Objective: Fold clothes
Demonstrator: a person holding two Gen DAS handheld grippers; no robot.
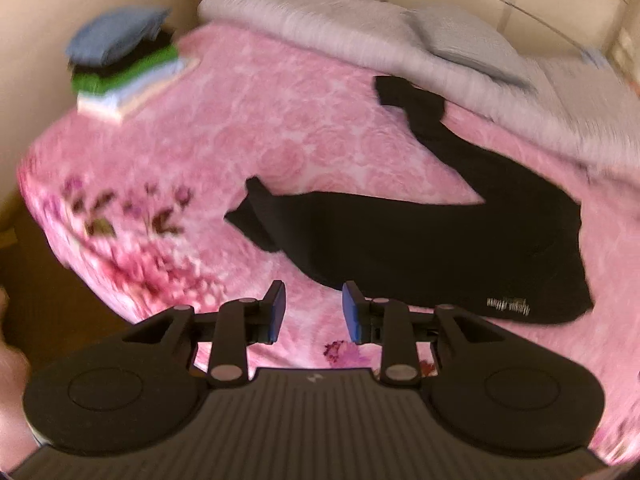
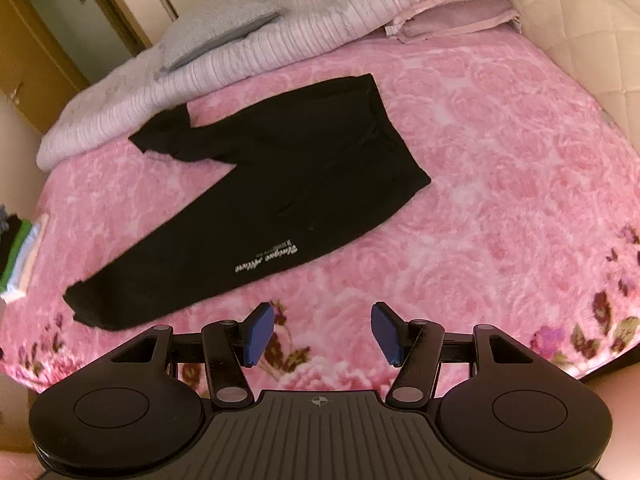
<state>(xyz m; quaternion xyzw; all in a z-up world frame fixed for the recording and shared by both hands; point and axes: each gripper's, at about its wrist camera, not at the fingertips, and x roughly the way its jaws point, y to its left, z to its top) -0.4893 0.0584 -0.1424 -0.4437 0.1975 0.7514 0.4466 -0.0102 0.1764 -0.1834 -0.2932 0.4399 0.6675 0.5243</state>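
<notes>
While both the left gripper [image 1: 313,312] and right gripper [image 2: 322,334] are held with fingers apart and empty, black trousers [image 2: 280,184] are listed spread on the bed [image 2: 500,168], unfolded; a leg-over-leg fold is judged next.

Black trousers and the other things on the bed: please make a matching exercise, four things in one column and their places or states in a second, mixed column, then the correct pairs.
Things:
1. black trousers
2. stack of folded clothes
3. grey pillow
4. right tool

Places or states:
A. on the pale folded quilt
B. open, holding nothing
C. spread flat on the pink bedspread
D. at the bed's far left corner

Pairs: 1-C, 2-D, 3-A, 4-B
</notes>
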